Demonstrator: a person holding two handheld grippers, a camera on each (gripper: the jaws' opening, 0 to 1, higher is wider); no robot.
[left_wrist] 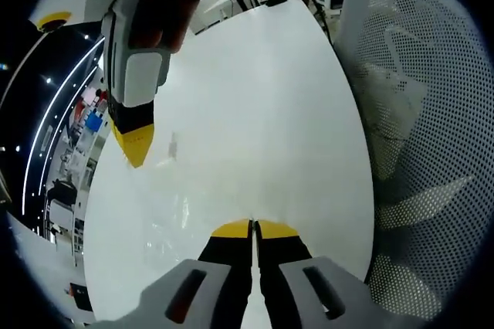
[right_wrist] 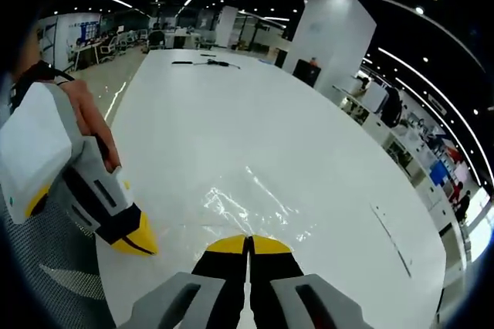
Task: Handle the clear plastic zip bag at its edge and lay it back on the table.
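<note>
- Here, in the right gripper view, the right gripper (right_wrist: 248, 245) has its yellow-tipped jaws pressed together with only a hairline between them; whether they pinch the film's near edge I cannot tell, since the tips meet just where the bag begins.
- Straight ahead of those tips, the clear plastic zip bag (right_wrist: 251, 207) lies flat on the white table (right_wrist: 231, 113), its long axis running away and slightly to the right in that view.
- The left gripper (right_wrist: 133, 240) comes in from the left of that view, held in a hand (right_wrist: 91, 124), its tip just beside the bag's left border; its jaws look closed.
- In the left gripper view, the left gripper (left_wrist: 253, 228) has jaws shut to a thin seam, over faint creases of the bag (left_wrist: 166, 217).
- The right gripper (left_wrist: 135, 140) hangs down from above in that view, tip pointing at the table.
- My judgement: the right gripper is nearer the edge to be handled.
- The bag is almost invisible: glossy wrinkles, glare streaks, empty as far as I can see.
</note>
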